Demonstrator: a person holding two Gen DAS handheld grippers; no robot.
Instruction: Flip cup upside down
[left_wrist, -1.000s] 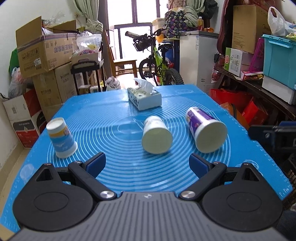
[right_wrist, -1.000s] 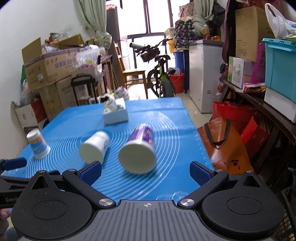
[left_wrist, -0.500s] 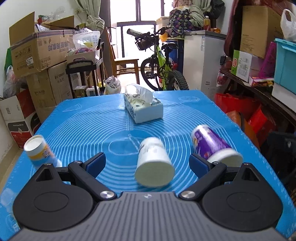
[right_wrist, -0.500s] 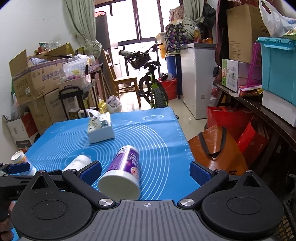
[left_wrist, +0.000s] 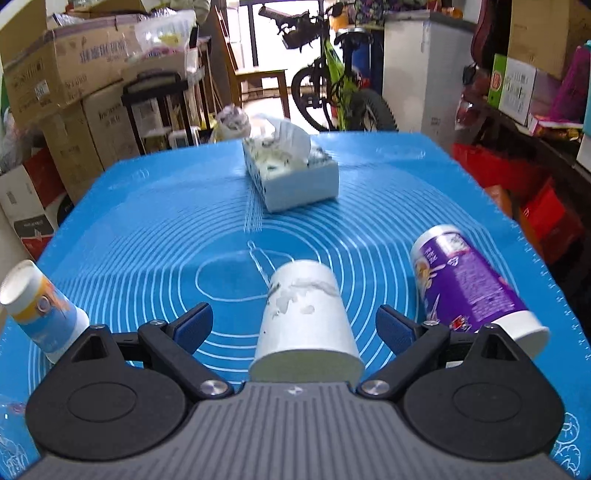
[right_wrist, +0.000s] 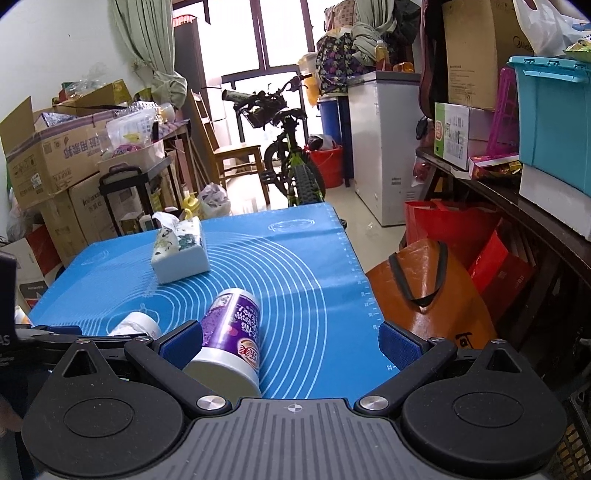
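Left claw (left_wrist: 294, 326): I hold it low over the mat, jaws spread wide, gripping nothing.
White cup (left_wrist: 306, 317): lies on its side on the blue mat (left_wrist: 147, 229), between the left fingers (left_wrist: 194, 325), wide mouth toward my camera, base pointing away. I see a gap on both sides; neither pad touches it.
Right claw (right_wrist: 290, 341): jaws spread wide, nothing gripped.
Purple cup (right_wrist: 232, 336): on its side, mouth toward me, just beside the right claw's left finger (right_wrist: 181, 343); I cannot tell whether they touch.
Third cup (left_wrist: 37, 306): blue and orange, standing at the mat's left edge; it looks tilted, possibly lens distortion.
Tissue box (left_wrist: 291, 173): farther back on the tabletop, well apart from the cups.
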